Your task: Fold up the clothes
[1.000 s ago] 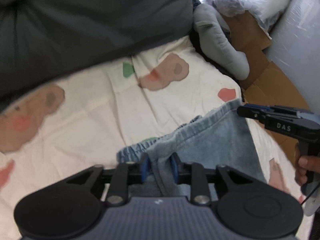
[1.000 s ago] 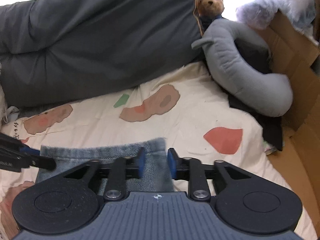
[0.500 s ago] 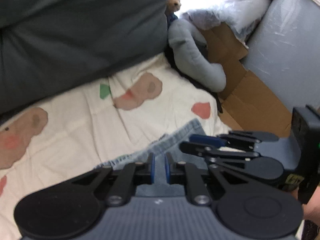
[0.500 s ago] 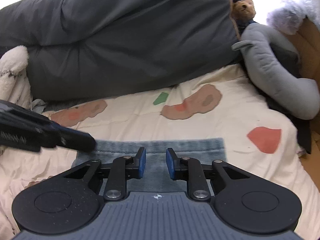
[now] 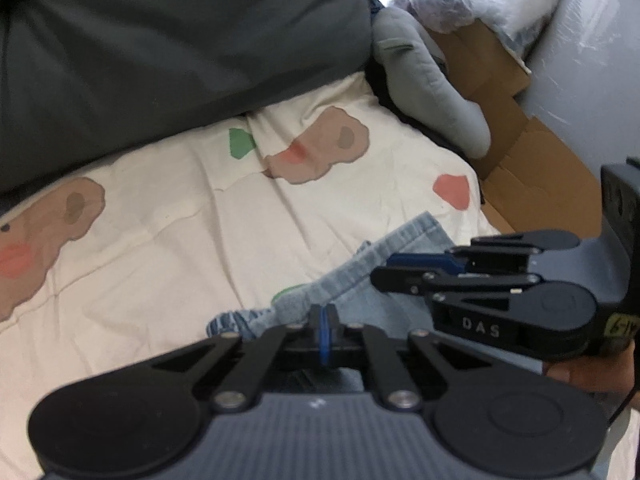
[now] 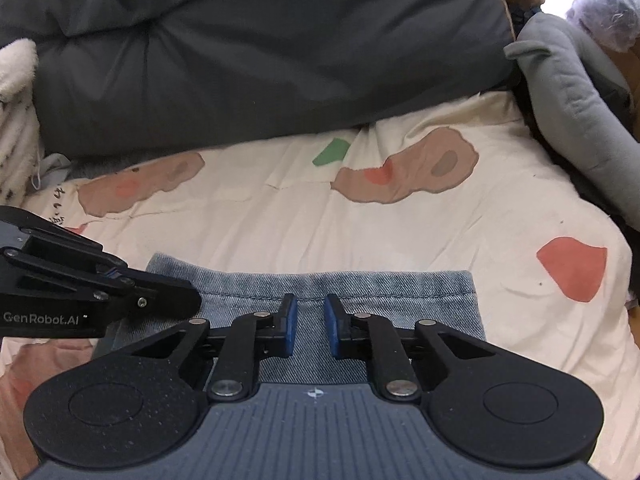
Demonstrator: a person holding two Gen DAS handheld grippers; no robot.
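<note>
Left wrist view: denim shorts (image 5: 384,280) are laid on a cream quilt (image 5: 180,240) printed with pink, brown and green patches. The left gripper (image 5: 325,322) is seen with its blue pads pressed together, a fold of the denim's edge pinched between them; its jaws have just been closing. To the right, the right gripper (image 5: 384,270) is reached in over the shorts, with "DAS" printed on its side and a hand (image 5: 580,374) behind it. A cardboard box (image 5: 516,128) stands beyond the quilt; its contents cannot be made out.

In the right wrist view, the shorts (image 6: 400,296) are spread flat, hem edge away from the camera. The right gripper (image 6: 310,326) is held over the denim, its jaws narrowly parted and just closing; whether cloth is caught cannot be told. "GenRobot.AI" is read on the left gripper (image 6: 176,300).
</note>
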